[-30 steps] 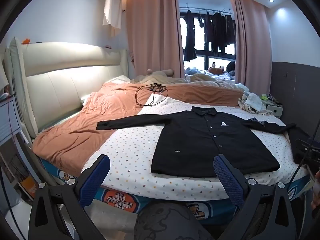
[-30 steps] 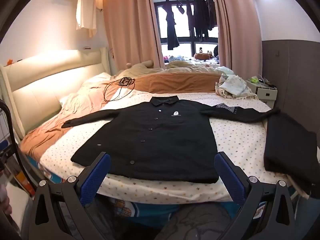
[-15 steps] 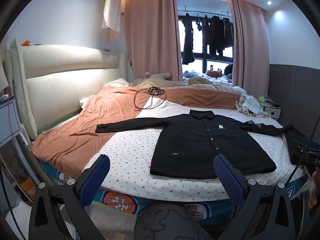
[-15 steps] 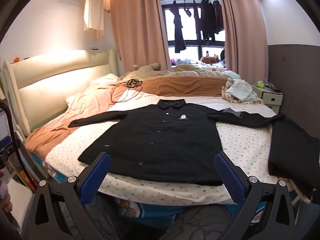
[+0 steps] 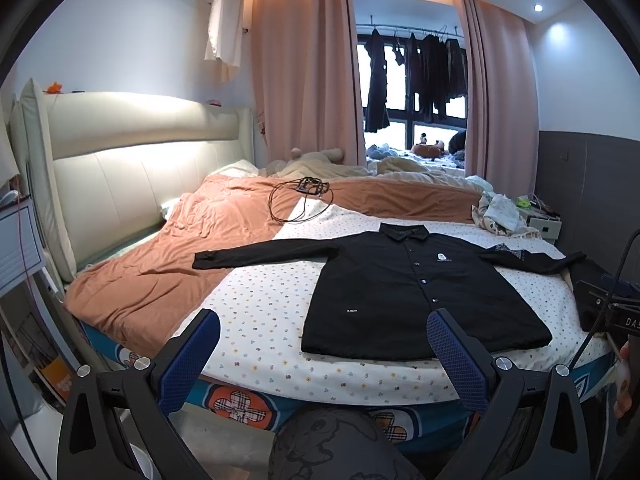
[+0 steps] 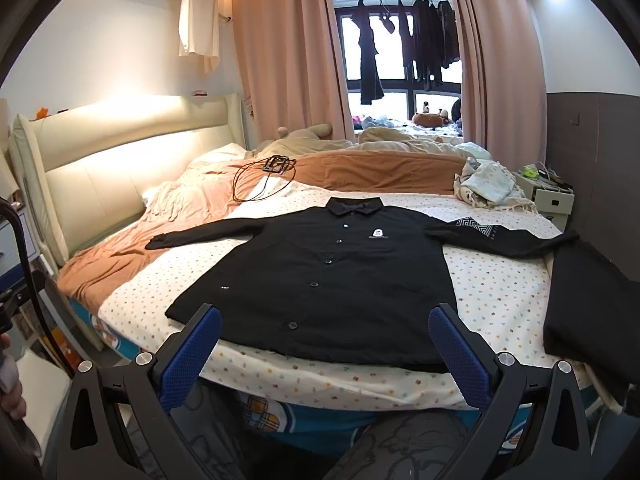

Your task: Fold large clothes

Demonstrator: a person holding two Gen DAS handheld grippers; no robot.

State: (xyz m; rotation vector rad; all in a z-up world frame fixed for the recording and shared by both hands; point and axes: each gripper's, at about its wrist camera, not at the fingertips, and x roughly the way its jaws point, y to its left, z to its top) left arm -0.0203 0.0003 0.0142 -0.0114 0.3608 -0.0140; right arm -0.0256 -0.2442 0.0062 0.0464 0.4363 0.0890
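While both grippers' fingers (image 5: 452,356) stand spread and empty, the black shirt (image 6: 320,276) lies flat. Its hem at 6 o'clock nears the bed (image 6: 320,380) edge; a careless one-layer pinch could drag it off.

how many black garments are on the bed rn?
2. A black shirt is spread flat, buttons up, mid-bed with its sleeves out. A second black garment lies at the bed's right edge, partly cut off by the frame. Others may be hidden in the far bedding.
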